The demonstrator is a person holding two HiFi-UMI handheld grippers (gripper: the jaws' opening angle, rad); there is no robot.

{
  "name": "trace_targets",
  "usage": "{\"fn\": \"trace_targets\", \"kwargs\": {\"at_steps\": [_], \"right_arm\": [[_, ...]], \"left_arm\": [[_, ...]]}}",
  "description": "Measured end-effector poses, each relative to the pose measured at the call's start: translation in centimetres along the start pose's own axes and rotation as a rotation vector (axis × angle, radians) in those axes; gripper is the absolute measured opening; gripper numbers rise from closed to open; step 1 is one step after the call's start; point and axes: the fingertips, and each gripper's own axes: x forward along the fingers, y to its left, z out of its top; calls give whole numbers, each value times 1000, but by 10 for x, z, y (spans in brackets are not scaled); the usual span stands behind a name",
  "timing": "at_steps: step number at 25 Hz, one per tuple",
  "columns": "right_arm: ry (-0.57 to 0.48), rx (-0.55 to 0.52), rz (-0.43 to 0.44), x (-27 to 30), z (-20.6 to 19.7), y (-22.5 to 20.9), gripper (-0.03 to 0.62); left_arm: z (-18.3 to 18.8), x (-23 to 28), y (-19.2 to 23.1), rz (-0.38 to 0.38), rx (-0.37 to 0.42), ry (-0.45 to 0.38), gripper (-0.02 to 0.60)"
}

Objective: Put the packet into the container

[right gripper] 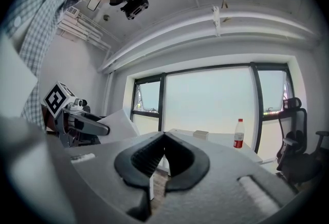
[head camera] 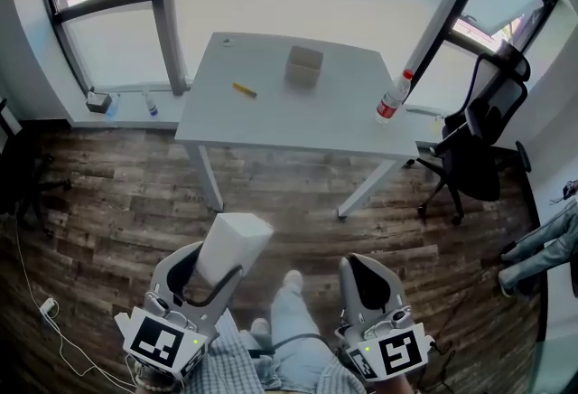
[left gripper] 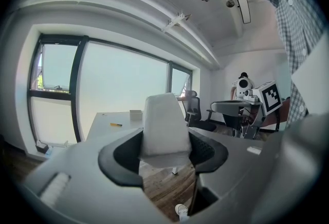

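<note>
Left tool (head camera: 213, 275) clamps packet (head camera: 237, 239), long axis pointing forward.

Grey left gripper (head camera: 215, 267), right gripper (head camera: 367, 264), black jaws; checked shirt (head camera: 228, 361).

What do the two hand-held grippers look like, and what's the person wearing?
The left hand-held gripper and right hand-held gripper are pale grey, with curved jaws lined in black ridged padding. Each carries a white cube printed with black square markers. The person wears a blue-and-white checked shirt.
</note>
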Motion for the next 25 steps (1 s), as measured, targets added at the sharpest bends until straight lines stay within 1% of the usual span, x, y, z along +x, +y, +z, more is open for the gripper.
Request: {"fn": "trace_targets", "kwargs": {"at_steps": [3,7,12,17,25], "right_arm": [[15,-14,2,9,-3,-9,2],[16,-6,8,20,-6,-20,0],[21,-10,21,41,-9,-36,2],[-7,31,17,56,-4,-58,2],[24,-4,38,87,-13,-93,2]], "left_arm": [[1,9,4,11,1,3,250],[8,19,14,46,-1,-5,250],[16,40,22,57,11,-5,250],[25,63,35,76,-14,-16,250],[33,105,46,100,-8,-5,250]]}}
